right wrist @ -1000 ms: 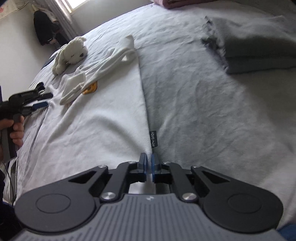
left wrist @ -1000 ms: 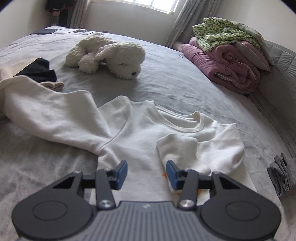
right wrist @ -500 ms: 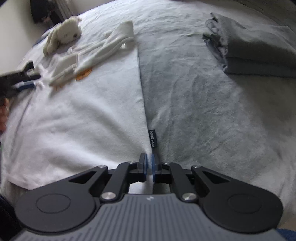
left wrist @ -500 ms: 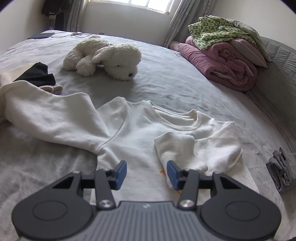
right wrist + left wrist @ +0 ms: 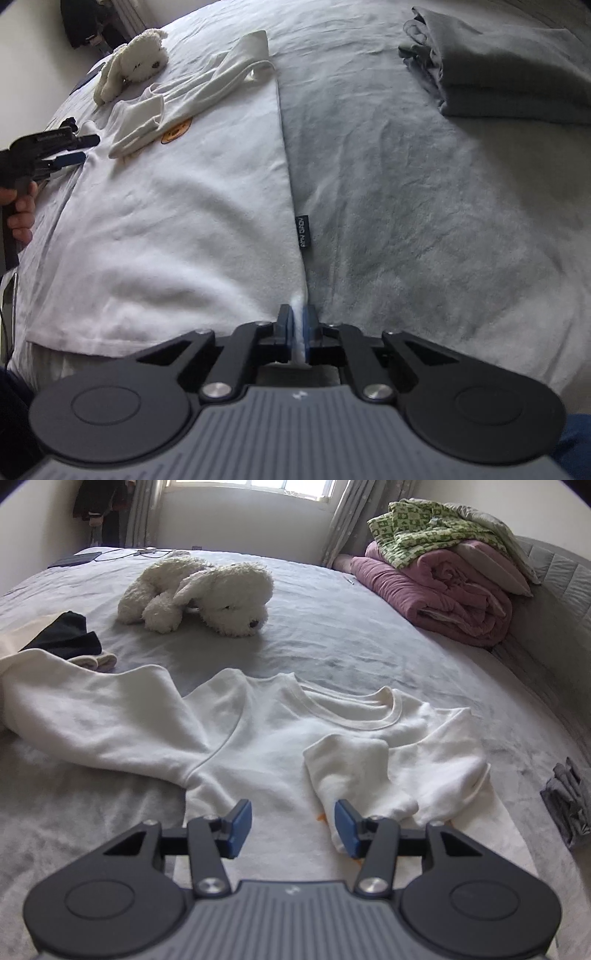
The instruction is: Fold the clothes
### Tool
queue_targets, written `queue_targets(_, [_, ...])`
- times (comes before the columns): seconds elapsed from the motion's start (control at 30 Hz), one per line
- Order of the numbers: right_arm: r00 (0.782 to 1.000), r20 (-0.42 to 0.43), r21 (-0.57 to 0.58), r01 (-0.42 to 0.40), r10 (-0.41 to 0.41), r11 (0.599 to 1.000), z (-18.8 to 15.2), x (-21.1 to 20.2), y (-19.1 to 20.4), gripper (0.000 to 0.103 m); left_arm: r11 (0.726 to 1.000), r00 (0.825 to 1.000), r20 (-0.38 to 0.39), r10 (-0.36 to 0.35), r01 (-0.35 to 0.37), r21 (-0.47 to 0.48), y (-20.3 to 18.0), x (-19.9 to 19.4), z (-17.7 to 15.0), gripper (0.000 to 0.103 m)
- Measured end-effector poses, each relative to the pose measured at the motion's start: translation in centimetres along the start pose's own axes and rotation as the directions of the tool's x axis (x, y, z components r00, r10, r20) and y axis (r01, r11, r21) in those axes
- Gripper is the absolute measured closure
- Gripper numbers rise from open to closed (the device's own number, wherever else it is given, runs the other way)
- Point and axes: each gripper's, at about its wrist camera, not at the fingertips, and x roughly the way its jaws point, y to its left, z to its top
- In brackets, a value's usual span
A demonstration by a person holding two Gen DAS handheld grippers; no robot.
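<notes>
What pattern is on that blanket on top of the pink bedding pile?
The blanket is green with a pale checked print, clearest in the left wrist view.

A grey bed [image 5: 332, 642] bears a white sweatshirt [image 5: 258, 746], plush dog [image 5: 207, 590] and folded blankets [image 5: 443, 587].

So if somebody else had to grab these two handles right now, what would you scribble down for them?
Right gripper: shut on the side edge of the white sweatshirt, near the hem.
Left gripper: open, holding nothing, hovering over the sweatshirt's chest near the armpit.
Sweatshirt lies face up on the grey bed. One sleeve is already folded across the chest; the other sleeve is still spread out sideways.
A folded grey garment sits apart.
Left to do: fold in the spread sleeve, then fold the body.
</notes>
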Motion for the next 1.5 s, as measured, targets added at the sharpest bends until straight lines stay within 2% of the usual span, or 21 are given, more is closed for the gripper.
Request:
queue_targets(0.17, [0.999,0.047,0.038,-0.026,0.024,0.999,0.5,-3.1,-0.5,0.098,1.0,1.0,0.0,-0.008,0.008,-0.015,0.3,-0.1,0.1,0.052])
queue_targets(0.23, [1.0,0.024,0.059,-0.016,0.015,0.998,0.4,-2.6,-0.7,0.098,1.0,1.0,0.0,-0.008,0.008,-0.013,0.2,0.0,0.1,0.052])
queue_targets(0.33, [0.998,-0.066,0.042,0.017,-0.014,0.999,-0.1,0.2,-0.2,0.096,1.0,1.0,-0.007,0.0,0.0,-0.005,0.1,0.2,0.0,0.052])
queue_targets(0.4, [0.996,-0.075,-0.002,0.045,-0.045,0.999,0.0,0.8,0.6,0.092,1.0,1.0,-0.009,0.009,-0.009,-0.001,0.2,0.2,-0.1,0.052])
queue_targets(0.53, [0.996,-0.049,-0.058,0.067,-0.07,0.996,1.3,0.1,0.8,0.088,1.0,1.0,-0.005,0.011,-0.011,-0.003,0.4,0.2,0.1,0.052])
queue_targets(0.73, [0.996,0.067,-0.086,0.07,-0.064,0.994,5.0,-0.2,0.7,0.087,1.0,1.0,-0.002,0.021,-0.021,0.01,0.1,0.8,0.1,0.052])
queue_targets(0.83, [0.993,0.115,-0.105,0.037,-0.025,0.994,7.2,1.1,1.4,0.087,0.996,0.998,0.04,0.04,-0.043,0.083,-1.0,0.5,0.0,0.052])
queue_targets(0.9, [0.992,0.125,-0.113,0.008,0.006,0.994,8.8,2.4,2.1,0.087,0.992,0.997,0.068,0.029,-0.037,0.122,-1.8,0.3,0.0,0.052])
queue_targets(0.97, [0.989,0.138,-0.123,-0.04,0.057,0.992,10.4,3.7,3.2,0.087,0.987,0.997,0.082,0.013,-0.026,0.16,-2.5,0.3,-0.1,0.052])
queue_targets(1.03, [0.974,0.156,-0.125,-0.147,0.166,0.981,12.0,4.9,4.4,0.087,0.984,0.998,0.069,0.009,-0.021,0.176,-2.7,0.5,-0.1,0.052])
queue_targets(1.1, [0.952,0.163,-0.125,-0.24,0.259,0.963,13.5,6.7,5.9,0.087,0.989,0.998,0.044,0.036,-0.042,0.141,-2.0,0.9,0.1,0.052])
queue_targets(1.23, [0.917,0.111,-0.05,-0.38,0.383,0.924,16.1,11.5,9.5,0.085,0.998,0.999,0.022,0.048,-0.047,-0.032,1.6,1.0,1.1,0.052])
queue_targets(1.37, [0.922,0.112,0.031,-0.375,0.37,0.927,17.4,14.7,12.0,0.085,0.99,1.0,0.028,0.01,-0.006,-0.143,3.9,0.5,1.8,0.052])
queue_targets(1.47, [0.926,0.112,0.039,-0.367,0.36,0.93,17.6,15.8,13.4,0.085,0.984,0.999,0.033,-0.009,0.015,-0.178,4.8,0.2,2.1,0.052])
queue_targets(1.5, [0.926,0.111,0.03,-0.367,0.362,0.93,17.6,16.0,13.9,0.088,0.982,0.999,0.035,-0.011,0.017,-0.188,5.1,0.1,2.2,0.052])
